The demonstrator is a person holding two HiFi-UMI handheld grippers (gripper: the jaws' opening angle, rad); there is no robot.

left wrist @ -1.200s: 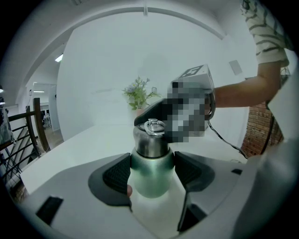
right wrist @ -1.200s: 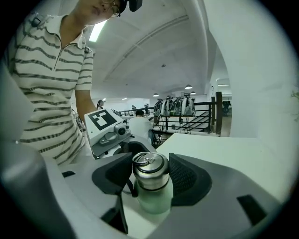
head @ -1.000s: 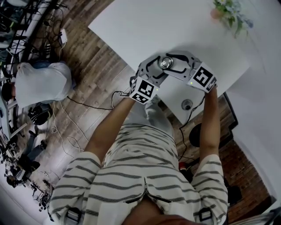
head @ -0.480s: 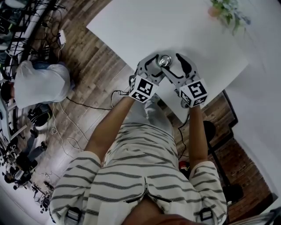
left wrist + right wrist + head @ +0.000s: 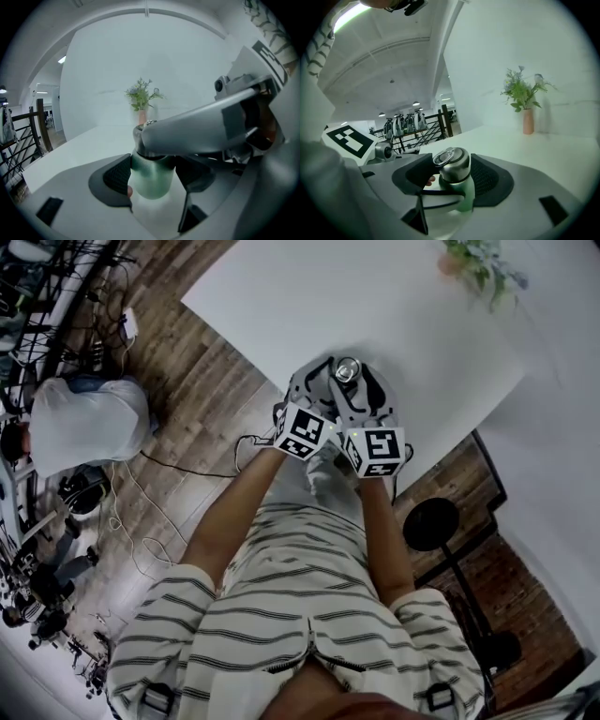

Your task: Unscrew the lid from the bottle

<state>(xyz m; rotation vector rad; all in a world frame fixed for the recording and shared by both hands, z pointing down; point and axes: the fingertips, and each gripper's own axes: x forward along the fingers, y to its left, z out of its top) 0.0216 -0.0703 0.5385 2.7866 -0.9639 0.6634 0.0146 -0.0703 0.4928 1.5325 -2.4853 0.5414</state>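
Left gripper point(image 5: 157, 174) clamps the pale green cylindrical bottle point(image 5: 465, 199) by its body, upright near the front edge of the white table point(image 5: 375, 296), so it cannot spin. Right gripper point(image 5: 452, 177) has its 2 jaws just closing; they now pinch the steel ring-topped lid point(image 5: 452, 164), seemingly for a twist.

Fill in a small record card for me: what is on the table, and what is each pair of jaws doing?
Setting: white table, viewed from above the person
Main object: green bottle, upright, steel lid on
Left gripper: jaws clamped on the bottle's green body
Right gripper: jaws have just been closing around the lid; pads look pressed on its sides
Also there: vase of flowers near the table's far corner
Stage: lid not yet off
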